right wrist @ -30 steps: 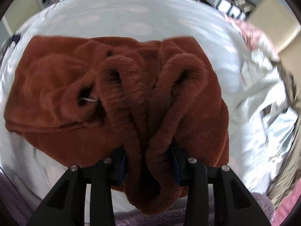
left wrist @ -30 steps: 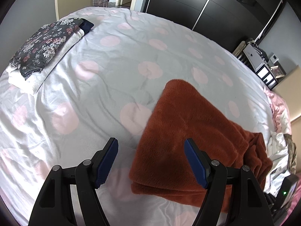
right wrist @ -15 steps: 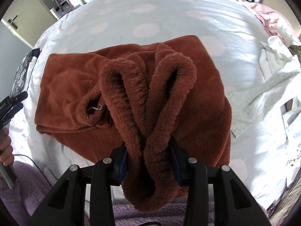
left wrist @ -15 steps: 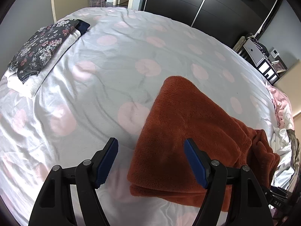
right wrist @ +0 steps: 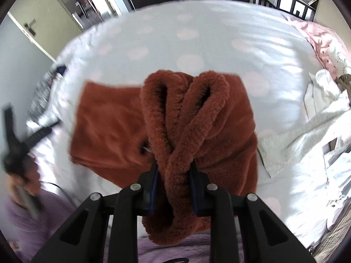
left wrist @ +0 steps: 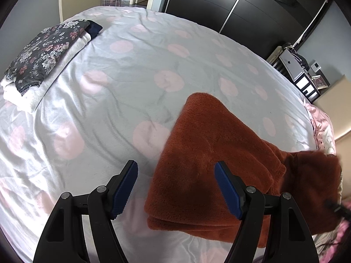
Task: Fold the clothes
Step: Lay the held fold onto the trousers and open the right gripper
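Scanning left to right. Far left on the bed (left wrist: 136, 83), a folded stack (left wrist: 43, 57) sat near the edge: floral dark piece on top, white fabric under it, a navy item at its far end. Bedcover was white with pale pink dots, wrinkled.

Left gripper (left wrist: 175, 186) hovered over the bed with jaws wide apart, nothing between the pads. Its left finger stood over bare sheet; its right finger stood over the near edge of the rust fleece garment (left wrist: 210, 153). No contact visible. In the right wrist view the left gripper (right wrist: 19, 129) appeared blurred at the left edge, held in a hand (right wrist: 22, 173).

Fleece garment lay centre-right on the bed, partly folded, layered edges toward the camera. Its right end was lifted off the bed and bunched, blurred in the left wrist view.

Right gripper (right wrist: 174, 175) was clamped on that bunched end. Jaws had just been closing, fleece squeezed tight between the pads. Two thick loops of fleece (right wrist: 184, 109) rose above the pads, a wad hung below them. Rest of the garment trailed down to the bed, flat portion spread to the left.

Right of that: white fluffy fabric (right wrist: 307, 131) crumpled on the bed, pink bedding (right wrist: 324, 41) at the far right edge. Dark wardrobe (left wrist: 241, 6) behind the bed, shelving unit (left wrist: 305, 76) at the right wall.
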The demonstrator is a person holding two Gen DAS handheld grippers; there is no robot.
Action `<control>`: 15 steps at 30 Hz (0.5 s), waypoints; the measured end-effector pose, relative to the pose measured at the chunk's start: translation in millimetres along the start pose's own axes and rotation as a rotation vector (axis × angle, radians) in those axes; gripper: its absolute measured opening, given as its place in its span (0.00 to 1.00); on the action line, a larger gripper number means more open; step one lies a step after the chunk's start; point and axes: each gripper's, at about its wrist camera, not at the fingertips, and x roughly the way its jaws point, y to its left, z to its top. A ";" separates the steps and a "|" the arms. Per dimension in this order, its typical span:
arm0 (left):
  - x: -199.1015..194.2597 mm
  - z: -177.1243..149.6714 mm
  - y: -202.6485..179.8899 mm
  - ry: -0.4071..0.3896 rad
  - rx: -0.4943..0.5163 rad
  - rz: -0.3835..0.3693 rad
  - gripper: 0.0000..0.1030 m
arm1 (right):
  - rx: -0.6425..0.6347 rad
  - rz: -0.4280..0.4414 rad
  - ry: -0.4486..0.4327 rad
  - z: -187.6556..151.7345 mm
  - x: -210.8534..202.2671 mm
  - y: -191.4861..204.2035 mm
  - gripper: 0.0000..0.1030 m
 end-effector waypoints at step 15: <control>-15.8 12.6 28.8 -0.033 -0.093 -0.047 0.72 | -0.067 0.165 -0.067 86.5 -56.2 135.6 0.19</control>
